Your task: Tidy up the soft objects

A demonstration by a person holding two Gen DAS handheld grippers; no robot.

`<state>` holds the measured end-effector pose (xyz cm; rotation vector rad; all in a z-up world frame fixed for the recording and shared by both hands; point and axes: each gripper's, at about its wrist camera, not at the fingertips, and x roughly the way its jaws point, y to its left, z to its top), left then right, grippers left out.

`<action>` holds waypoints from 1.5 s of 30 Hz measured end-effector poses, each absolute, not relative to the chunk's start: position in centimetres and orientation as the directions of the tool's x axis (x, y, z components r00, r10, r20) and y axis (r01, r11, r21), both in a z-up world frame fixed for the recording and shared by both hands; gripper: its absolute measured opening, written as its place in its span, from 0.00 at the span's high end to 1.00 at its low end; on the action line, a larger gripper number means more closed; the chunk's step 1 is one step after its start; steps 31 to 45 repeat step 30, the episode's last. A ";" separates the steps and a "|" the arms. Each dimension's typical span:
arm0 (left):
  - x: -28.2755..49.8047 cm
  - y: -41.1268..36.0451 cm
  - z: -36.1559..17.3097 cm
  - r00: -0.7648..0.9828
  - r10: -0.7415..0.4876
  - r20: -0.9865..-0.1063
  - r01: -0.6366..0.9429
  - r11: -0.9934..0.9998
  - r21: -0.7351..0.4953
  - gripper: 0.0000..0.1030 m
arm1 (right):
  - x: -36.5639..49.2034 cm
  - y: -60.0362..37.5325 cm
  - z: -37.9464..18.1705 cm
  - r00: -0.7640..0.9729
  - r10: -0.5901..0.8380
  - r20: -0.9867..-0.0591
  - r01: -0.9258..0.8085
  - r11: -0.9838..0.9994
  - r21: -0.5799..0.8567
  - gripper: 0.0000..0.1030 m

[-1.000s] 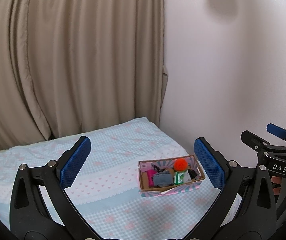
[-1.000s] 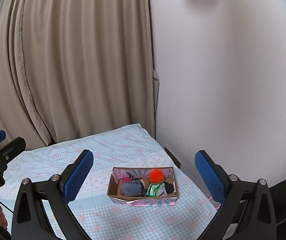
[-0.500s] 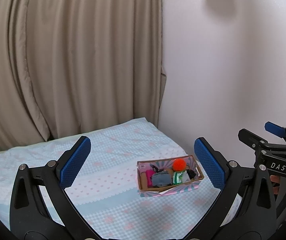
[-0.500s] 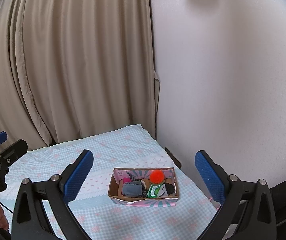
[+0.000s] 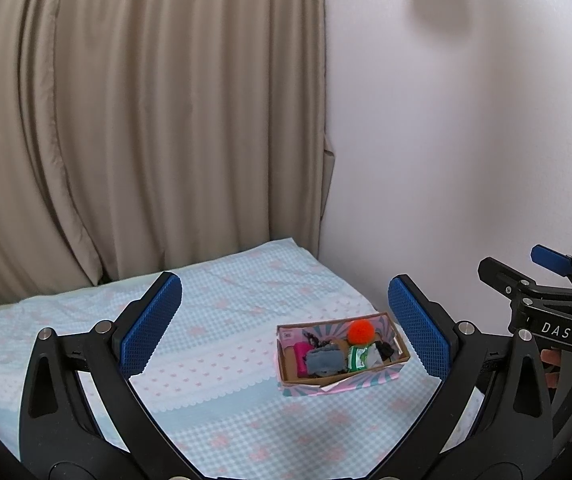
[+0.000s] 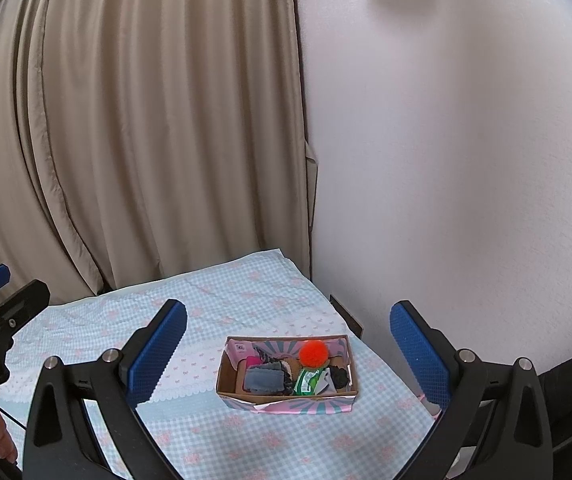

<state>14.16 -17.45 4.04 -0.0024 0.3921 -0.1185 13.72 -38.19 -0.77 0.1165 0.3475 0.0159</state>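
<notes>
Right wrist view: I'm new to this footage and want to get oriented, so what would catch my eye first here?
The bright orange pom-pom stands out, sitting among grey, pink and green soft items in a small cardboard box on the blue-checked bedspread. The right hand-held gripper frames the box with its blue pads wide apart and holds nothing. Behind the bed hang beige curtains beside a white wall.

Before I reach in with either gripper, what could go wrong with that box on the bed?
1. The box sits on soft bedding, so pressing in could tip or slide it.
2. The orange pompom rides on top of the packed items and might roll out.
3. The grey cloth lies tight against its neighbours, so wide-open jaws may snag more than one.
</notes>
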 end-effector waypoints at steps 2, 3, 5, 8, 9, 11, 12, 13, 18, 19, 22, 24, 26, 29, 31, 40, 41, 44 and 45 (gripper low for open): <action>14.3 -17.4 4.0 0.918 -0.116 -0.380 0.115 0.993 -0.025 0.00 | 13.8 -38.2 -0.8 0.940 0.034 -0.339 0.005 0.993 0.116 0.01; 14.3 -17.4 4.0 0.917 -0.117 -0.381 0.116 0.993 -0.025 0.00 | 13.7 -38.1 -0.8 0.941 0.034 -0.338 0.006 0.993 0.117 0.01; 14.3 -17.4 4.0 0.918 -0.114 -0.380 0.113 0.993 -0.024 0.00 | 13.7 -38.1 -0.8 0.941 0.033 -0.338 0.007 0.993 0.116 0.01; 14.3 -17.4 4.1 0.919 -0.108 -0.379 0.109 0.994 -0.019 0.00 | 13.8 -38.0 -0.8 0.941 0.028 -0.337 0.011 0.993 0.113 0.01; 14.3 -17.4 4.1 0.920 -0.108 -0.377 0.110 0.994 -0.017 0.00 | 13.8 -38.0 -0.8 0.941 0.028 -0.337 0.011 0.993 0.113 0.01; 14.2 -17.5 4.2 0.921 -0.105 -0.374 0.109 0.994 -0.013 0.00 | 13.8 -37.9 -0.8 0.941 0.028 -0.336 0.012 0.993 0.114 0.01; 14.2 -17.5 4.2 0.922 -0.101 -0.373 0.106 0.994 -0.008 0.00 | 13.8 -37.9 -0.8 0.942 0.028 -0.335 0.011 0.994 0.113 0.01; 14.2 -17.6 4.1 0.924 -0.099 -0.370 0.105 0.994 -0.003 0.00 | 13.9 -37.8 -0.7 0.942 0.027 -0.335 0.011 0.994 0.112 0.01; 14.3 -17.7 4.1 0.927 -0.097 -0.363 0.105 0.994 0.004 0.00 | 14.2 -37.7 -0.7 0.942 0.027 -0.334 0.011 0.993 0.113 0.01; 14.3 -17.7 4.0 0.927 -0.098 -0.363 0.106 0.994 0.003 0.00 | 14.3 -37.6 -0.7 0.942 0.028 -0.334 0.011 0.994 0.113 0.01; 14.4 -17.6 3.9 0.926 -0.105 -0.363 0.109 0.994 -0.010 0.00 | 14.6 -37.5 -0.8 0.942 0.029 -0.334 0.009 0.994 0.111 0.01; 14.4 -17.4 3.9 0.928 -0.104 -0.359 0.105 0.994 -0.015 0.00 | 14.8 -37.4 -0.9 0.942 0.030 -0.335 0.008 0.994 0.111 0.01; 14.2 -17.3 3.9 0.933 -0.089 -0.349 0.093 0.996 -0.007 0.00 | 14.8 -37.5 -1.0 0.941 0.030 -0.337 0.008 0.994 0.112 0.01; 14.0 -17.4 3.9 0.944 -0.047 -0.326 0.059 0.998 0.026 0.00 | 14.9 -37.4 -1.1 0.939 0.031 -0.343 0.008 0.994 0.113 0.01; 14.1 -17.3 3.8 0.946 -0.039 -0.322 0.052 0.998 0.032 0.00 | 14.9 -37.4 -1.1 0.938 0.032 -0.344 0.008 0.994 0.113 0.01; 14.1 -17.3 3.8 0.946 -0.039 -0.322 0.052 0.998 0.032 0.00 | 14.9 -37.4 -1.1 0.938 0.032 -0.344 0.008 0.994 0.113 0.01; 14.1 -17.3 3.8 0.946 -0.039 -0.322 0.052 0.998 0.032 0.00 | 14.9 -37.4 -1.1 0.938 0.032 -0.344 0.008 0.994 0.113 0.01; 14.1 -17.3 3.8 0.946 -0.039 -0.322 0.052 0.998 0.032 0.00 | 14.9 -37.4 -1.1 0.938 0.032 -0.344 0.008 0.994 0.113 0.01; 14.1 -17.3 3.8 0.946 -0.039 -0.322 0.052 0.998 0.032 0.00 | 14.9 -37.4 -1.1 0.938 0.032 -0.344 0.008 0.994 0.113 0.01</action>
